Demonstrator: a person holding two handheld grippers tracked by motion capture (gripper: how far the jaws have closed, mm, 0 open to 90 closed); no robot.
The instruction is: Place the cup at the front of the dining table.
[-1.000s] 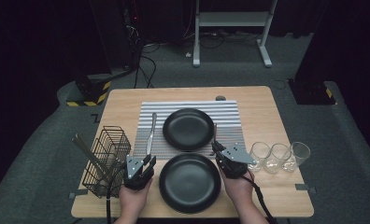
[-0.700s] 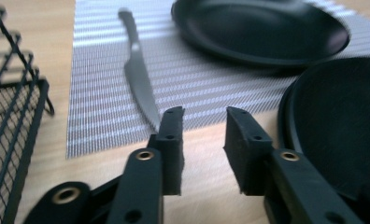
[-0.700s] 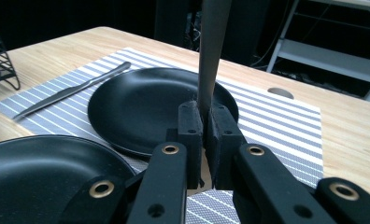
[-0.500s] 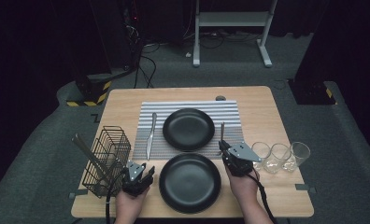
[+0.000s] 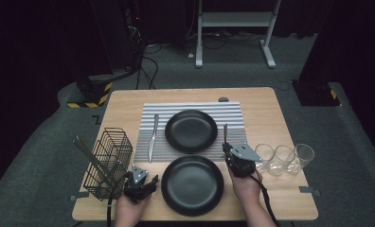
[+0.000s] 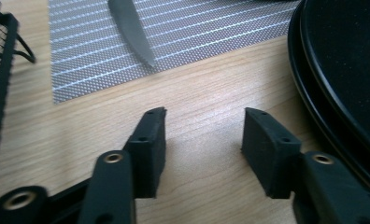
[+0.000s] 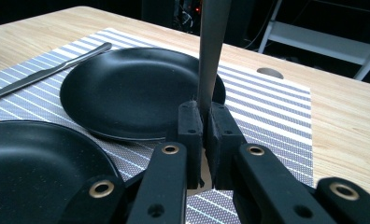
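Both forearms reach in from the near edge. The left claw [image 5: 139, 182] sits low, its jaws having just been opening, nothing between them. The right claw [image 5: 227, 146] is clamped tight, pointing away.

We cannot identify the utensil [image 7: 211, 51] between the right jaws: the frame's top edge cuts it off, and the high view renders it too small.

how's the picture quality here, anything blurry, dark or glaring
High view: table well lit, surroundings nearly black, the glasses small and soft. Left gripper view: knife tip and placemat fairly sharp, near jaws soft. Right gripper view: clamped utensil handle blurred up close, mild sheen on the far plate.
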